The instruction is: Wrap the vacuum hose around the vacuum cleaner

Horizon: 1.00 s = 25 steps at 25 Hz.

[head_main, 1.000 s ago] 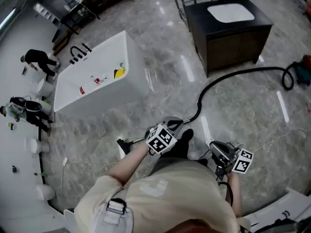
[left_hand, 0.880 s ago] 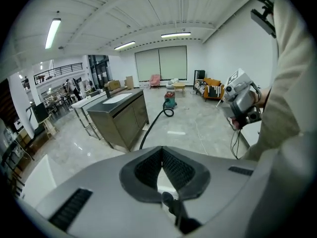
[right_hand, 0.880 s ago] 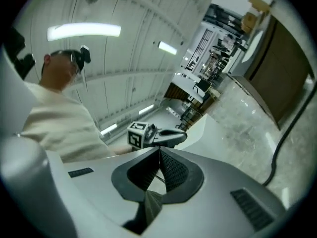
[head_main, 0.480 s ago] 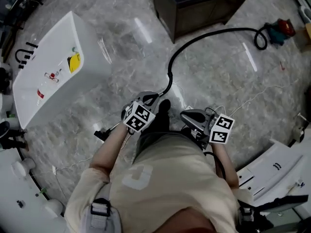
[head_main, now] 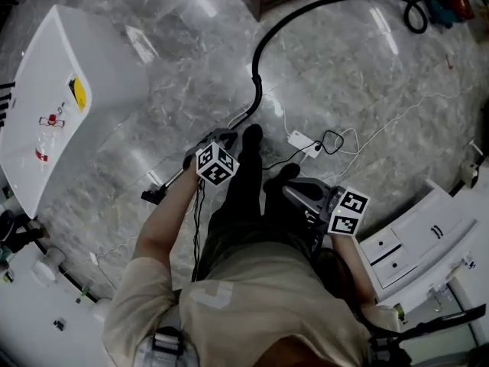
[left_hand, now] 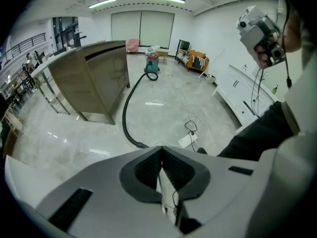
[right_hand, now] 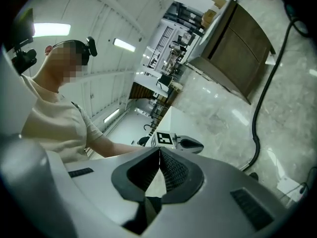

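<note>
The black vacuum hose (head_main: 257,58) snakes over the marble floor from the small teal and red vacuum cleaner (head_main: 445,1) at the top right toward my feet. It also shows in the left gripper view as hose (left_hand: 126,109) leading back to the vacuum cleaner (left_hand: 152,65). Its near end meets a wand with a black floor head (head_main: 150,196). My left gripper (head_main: 225,135) hangs just above that near end, jaws shut, nothing between the pads (left_hand: 170,168). My right gripper (head_main: 290,190) is held level in front of my body, shut and empty.
A white power strip (head_main: 304,142) with thin cables lies by my feet. A white bathtub (head_main: 46,90) stands at the left, a dark wooden cabinet (left_hand: 94,81) beyond the hose, and white drawer units (head_main: 409,235) at the right.
The head view has tipped further down, and the hose and vacuum cleaner have slid up the picture. My left gripper has dropped toward the hose's near end. The right gripper has shifted sideways, still shut.
</note>
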### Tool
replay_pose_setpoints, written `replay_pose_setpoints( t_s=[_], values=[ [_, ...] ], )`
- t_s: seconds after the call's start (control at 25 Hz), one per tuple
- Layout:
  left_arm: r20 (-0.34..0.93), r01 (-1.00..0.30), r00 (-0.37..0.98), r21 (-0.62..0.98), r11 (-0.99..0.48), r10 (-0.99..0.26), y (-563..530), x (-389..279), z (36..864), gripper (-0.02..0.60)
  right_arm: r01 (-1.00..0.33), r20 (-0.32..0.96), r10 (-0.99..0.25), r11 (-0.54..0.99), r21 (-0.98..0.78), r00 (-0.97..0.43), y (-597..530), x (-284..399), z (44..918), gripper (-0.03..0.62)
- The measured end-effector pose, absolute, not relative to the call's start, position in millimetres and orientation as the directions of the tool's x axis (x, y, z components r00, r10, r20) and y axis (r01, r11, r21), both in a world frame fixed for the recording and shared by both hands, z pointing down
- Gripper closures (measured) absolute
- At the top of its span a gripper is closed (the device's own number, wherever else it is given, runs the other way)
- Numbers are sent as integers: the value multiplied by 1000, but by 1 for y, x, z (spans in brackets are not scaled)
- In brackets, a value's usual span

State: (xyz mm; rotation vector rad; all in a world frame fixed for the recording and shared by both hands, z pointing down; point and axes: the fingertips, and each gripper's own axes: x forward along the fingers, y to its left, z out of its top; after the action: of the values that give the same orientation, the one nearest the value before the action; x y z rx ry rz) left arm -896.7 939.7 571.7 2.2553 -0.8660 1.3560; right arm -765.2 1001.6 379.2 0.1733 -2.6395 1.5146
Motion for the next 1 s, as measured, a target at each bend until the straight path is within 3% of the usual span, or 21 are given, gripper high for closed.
replay_pose_setpoints(
  t_s=[0.48,0.88,1.0],
  values=[
    [917,-705,314,52,-708,-245,917,-888,800,578,-230,228,-57,429,-874,-972,967,-747,591,591],
    [967,-685,215,52,-727,-134,928,-892,990,578,-282,260,-118,258,-924,-958,999,-702,723,591],
    [980,-682,185,73,-728,-76,932,-900,1041,531,-280,257,-126,222,-934,-958,1003,-698,750,591]
  ],
)
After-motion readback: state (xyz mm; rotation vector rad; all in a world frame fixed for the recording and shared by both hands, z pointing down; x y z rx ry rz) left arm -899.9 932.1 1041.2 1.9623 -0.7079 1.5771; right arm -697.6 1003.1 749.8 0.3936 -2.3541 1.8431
